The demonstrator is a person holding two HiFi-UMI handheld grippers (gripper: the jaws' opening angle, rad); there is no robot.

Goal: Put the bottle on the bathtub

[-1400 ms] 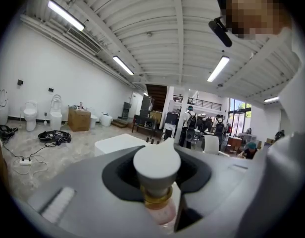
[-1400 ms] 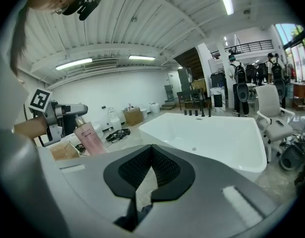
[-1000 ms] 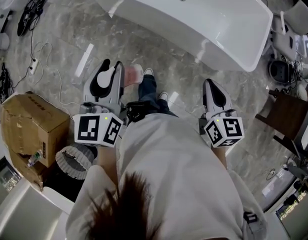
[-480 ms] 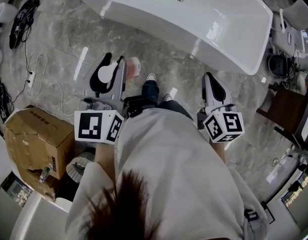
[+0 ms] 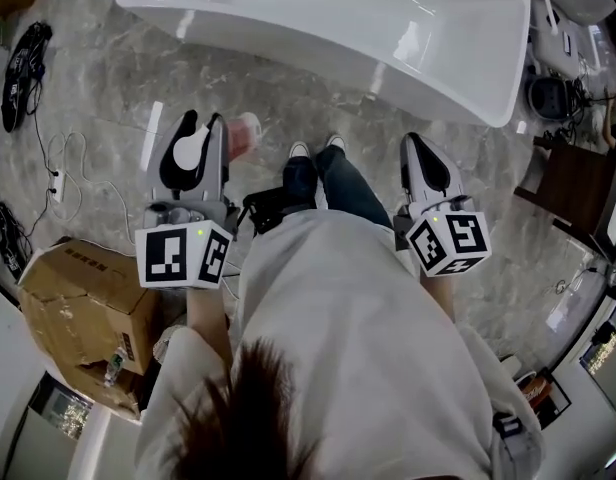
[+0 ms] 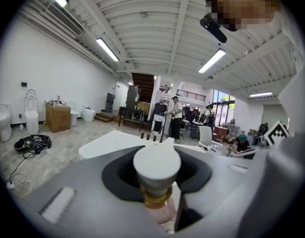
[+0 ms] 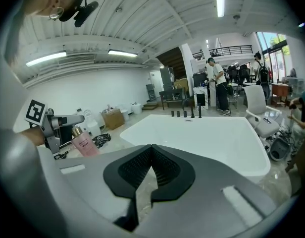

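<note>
Carrying stage (head view): bottle (image 5: 245, 136) clamped in left tool (image 5: 201, 133), clear of the floor. It is not yet on the bathtub (image 5: 288, 40), which lies ahead of both tools and apart from them. Reaching the tub and setting the bottle down remain.
Pose (head view): both tools held forward at the person's sides, tipped slightly down; right tool (image 5: 426, 158) beside the legs.
Left tool view: jaws part-open, gripping the bottle below its white cap; tub beyond the tips.
Right tool view: jaws closed together, empty; bottle off to its left, tub straight ahead.
</note>
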